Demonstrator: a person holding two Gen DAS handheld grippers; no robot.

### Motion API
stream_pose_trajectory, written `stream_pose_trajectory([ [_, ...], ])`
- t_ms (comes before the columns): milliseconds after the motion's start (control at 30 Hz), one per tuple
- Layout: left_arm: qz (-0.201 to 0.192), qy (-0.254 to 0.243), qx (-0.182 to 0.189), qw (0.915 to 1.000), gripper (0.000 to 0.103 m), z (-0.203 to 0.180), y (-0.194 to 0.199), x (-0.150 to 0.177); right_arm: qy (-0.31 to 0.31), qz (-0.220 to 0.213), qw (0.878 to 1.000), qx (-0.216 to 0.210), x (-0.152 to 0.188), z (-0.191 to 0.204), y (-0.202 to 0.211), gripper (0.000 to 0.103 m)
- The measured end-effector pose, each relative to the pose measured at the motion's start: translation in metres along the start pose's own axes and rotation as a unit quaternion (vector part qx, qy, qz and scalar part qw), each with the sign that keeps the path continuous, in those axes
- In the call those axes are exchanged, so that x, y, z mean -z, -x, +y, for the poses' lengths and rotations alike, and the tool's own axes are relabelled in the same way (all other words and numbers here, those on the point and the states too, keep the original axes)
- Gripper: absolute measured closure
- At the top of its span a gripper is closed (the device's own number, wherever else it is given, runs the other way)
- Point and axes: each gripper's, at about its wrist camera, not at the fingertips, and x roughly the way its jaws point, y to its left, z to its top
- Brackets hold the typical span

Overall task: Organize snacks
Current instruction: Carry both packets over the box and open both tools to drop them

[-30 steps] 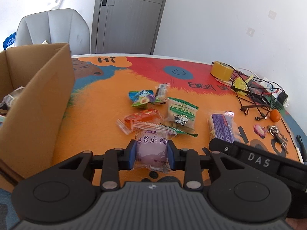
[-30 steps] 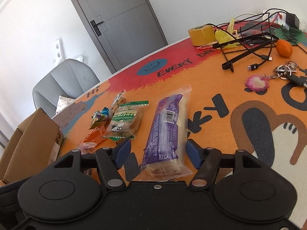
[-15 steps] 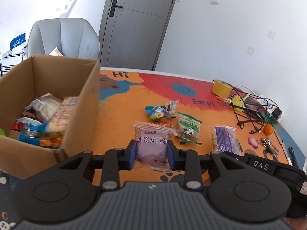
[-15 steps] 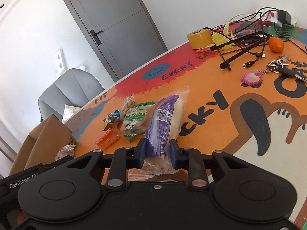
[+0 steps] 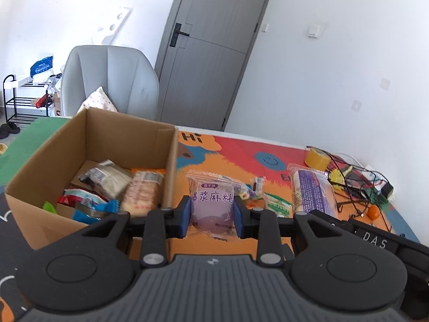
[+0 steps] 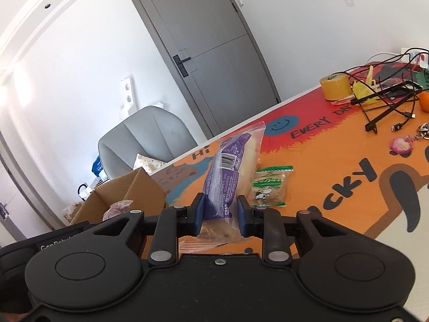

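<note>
Snacks are pinched in both grippers: left gripper [image 5: 211,216] grasps the mochi packet [image 5: 213,204], right gripper [image 6: 220,216] the purple bread packet [image 6: 226,177]. Carry each well over the box [image 5: 171,161] rim before letting go.

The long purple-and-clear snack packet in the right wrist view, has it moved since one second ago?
Yes. The long purple-and-clear snack packet has risen off the orange table mat, clamped in the right hand-held gripper.
</note>
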Motion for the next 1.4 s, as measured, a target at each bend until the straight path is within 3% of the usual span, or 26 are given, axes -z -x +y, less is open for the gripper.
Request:
stream_pose_trajectory([
  [167,-0.027,0.010,-0.007,0.9996,0.072,0.012,0.018,-0.010,0.013,-0.008,1.000,-0.027,0.000,0.024,0.006,0.077],
  [667,-0.055,0.033,-0.042,0.9971,0.072,0.052,0.041,-0.029,0.032,-0.012,0.997,-0.076,-0.003,0.080,-0.007,0.077],
  [1233,-0.034,0.067,-0.085,0.9936,0.071,0.101,0.008,-0.041,0.052,0.029,0.992,-0.114,0.006,0.122,-0.056,0.077],
  [1400,-0.042,0.068,-0.099,0.9919,0.063,0.107,0.014,-0.042,0.052,0.037,0.991,-0.114,0.009,0.129,-0.064,0.077],
])
